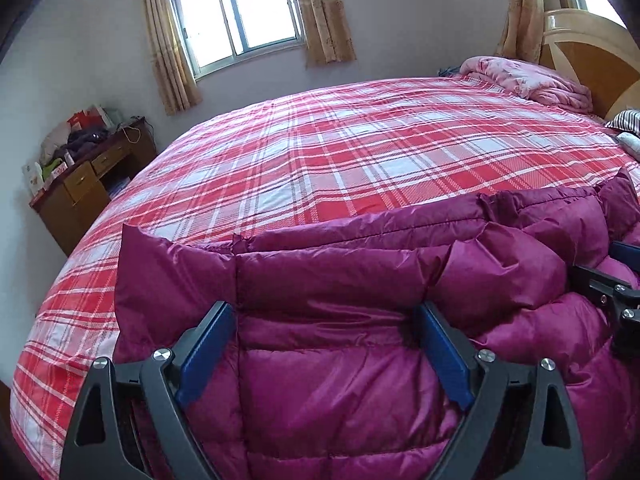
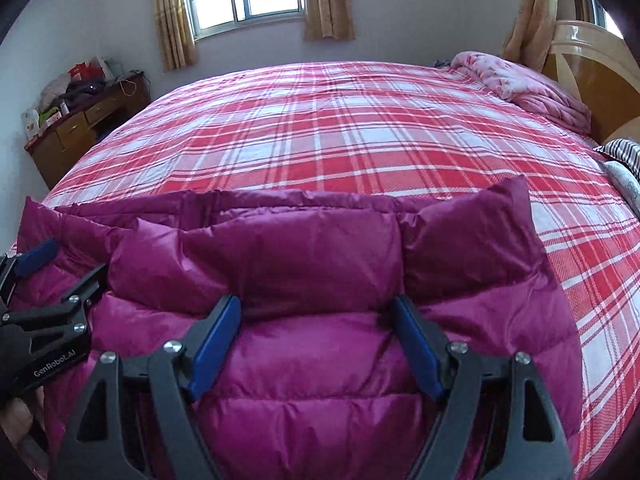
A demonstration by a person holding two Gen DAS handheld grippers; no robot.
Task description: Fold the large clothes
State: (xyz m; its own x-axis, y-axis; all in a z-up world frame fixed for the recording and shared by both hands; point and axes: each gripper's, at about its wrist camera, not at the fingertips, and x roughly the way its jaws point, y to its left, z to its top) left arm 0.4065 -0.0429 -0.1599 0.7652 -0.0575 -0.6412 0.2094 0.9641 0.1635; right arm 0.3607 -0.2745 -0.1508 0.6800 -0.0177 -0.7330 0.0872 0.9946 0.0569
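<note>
A magenta quilted down jacket (image 1: 340,352) lies on the near part of the bed; it also fills the lower right wrist view (image 2: 312,272). My left gripper (image 1: 326,312) is open, its blue-padded fingers spread over the jacket's left part, just behind a folded puffy ridge. My right gripper (image 2: 316,304) is open, fingers spread over the jacket's right part behind the same ridge. Each gripper shows in the other's view, the right one (image 1: 616,280) at the right edge, the left one (image 2: 48,280) at the left edge. Nothing is pinched between either pair of fingers.
The bed (image 1: 360,152) has a red and white plaid cover. A pink folded quilt (image 1: 528,80) lies by the wooden headboard (image 1: 592,52), with a striped pillow (image 2: 624,152) at right. A cluttered wooden desk (image 1: 88,184) stands at left under a curtained window (image 1: 240,12).
</note>
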